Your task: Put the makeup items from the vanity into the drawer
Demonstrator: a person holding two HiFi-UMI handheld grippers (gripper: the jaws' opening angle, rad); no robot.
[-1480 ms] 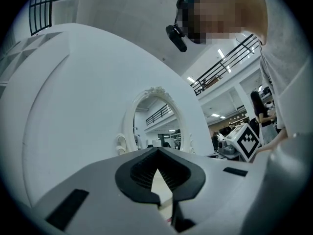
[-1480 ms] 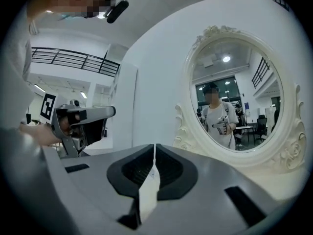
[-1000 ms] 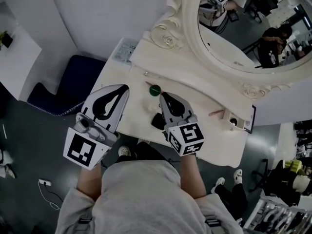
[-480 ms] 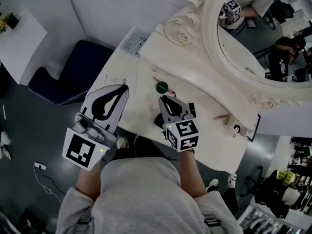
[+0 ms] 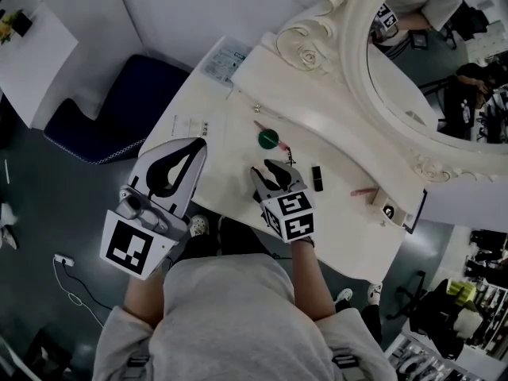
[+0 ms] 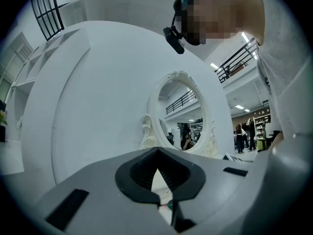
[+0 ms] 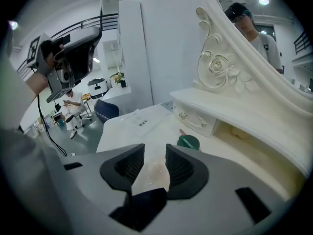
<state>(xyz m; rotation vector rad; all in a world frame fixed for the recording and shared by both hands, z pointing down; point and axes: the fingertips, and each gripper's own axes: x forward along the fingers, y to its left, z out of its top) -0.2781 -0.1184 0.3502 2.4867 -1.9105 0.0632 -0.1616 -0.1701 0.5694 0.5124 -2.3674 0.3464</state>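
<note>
vanity (image 5: pixel 341 222): cream tabletop with a raised shelf along the back; the makeup items lie on top of it.
mirror (image 5: pixel 413 78): oval, in a carved cream frame, standing on the raised shelf at the back.
cushion (image 5: pixel 111 121): dark blue, on the floor beside the vanity's left end.
left gripper (image 5: pixel 200 143): held over the left front part of the tabletop, well left of the makeup; in its own view the jaw tips meet (image 6: pixel 156 151) and hold nothing.
right gripper (image 5: pixel 274 165): tilted down over the middle of the tabletop; its jaws have just been opening and stand moderately apart (image 7: pixel 155 153), with only bare tabletop between them.
drawer (image 7: pixel 195 120): small, in the raised shelf, front closed, just behind the green item.
leaflet (image 5: pixel 225 60): flat at the vanity's back left corner.
green round item (image 5: pixel 268 139): on the tabletop just ahead of the right gripper's tips, also seen in the right gripper view (image 7: pixel 188 142).
black tube (image 5: pixel 317 178): lying on the tabletop just right of the right gripper, apart from it.
pink pencil (image 5: pixel 363 190): lying further right, near the vanity's right end.
</note>
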